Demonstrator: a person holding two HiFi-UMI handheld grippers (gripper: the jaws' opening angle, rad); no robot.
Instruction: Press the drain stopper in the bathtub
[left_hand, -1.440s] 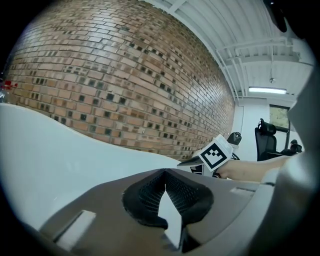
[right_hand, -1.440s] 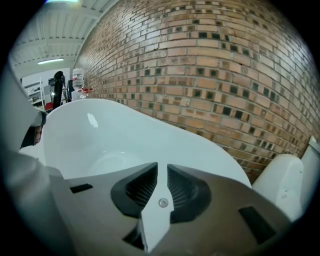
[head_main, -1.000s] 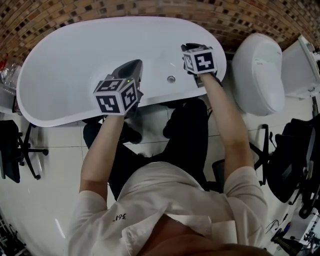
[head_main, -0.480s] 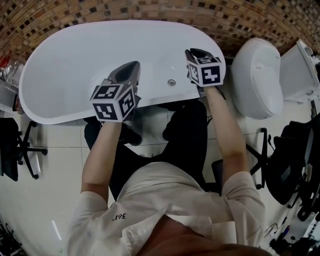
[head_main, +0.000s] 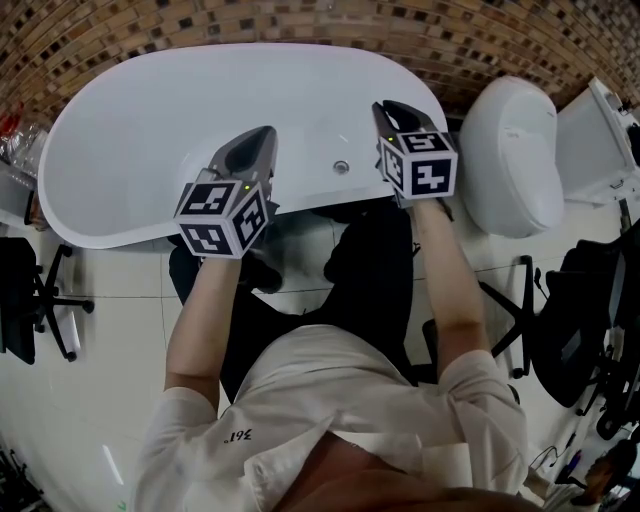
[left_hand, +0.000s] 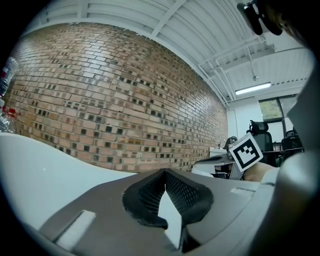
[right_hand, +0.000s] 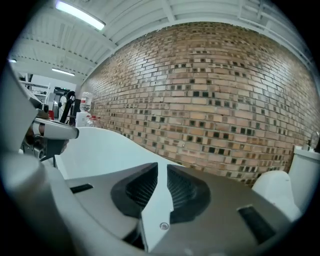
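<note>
- The left tool (head_main: 266, 136) hangs over the near rim of the bathtub (head_main: 140, 130), its jaws closed tip to tip on nothing.
- The right tool (head_main: 386, 106) hovers over the tub's right end, jaws a narrow slit apart, empty.
- The drain stopper (head_main: 341, 167) sits on the tub's white inside between the two tools, touching neither.

A white toilet (head_main: 515, 155) stands by the brick wall (head_main: 480, 40), office chairs (head_main: 25, 300) on the tiled floor (head_main: 90, 400).
</note>
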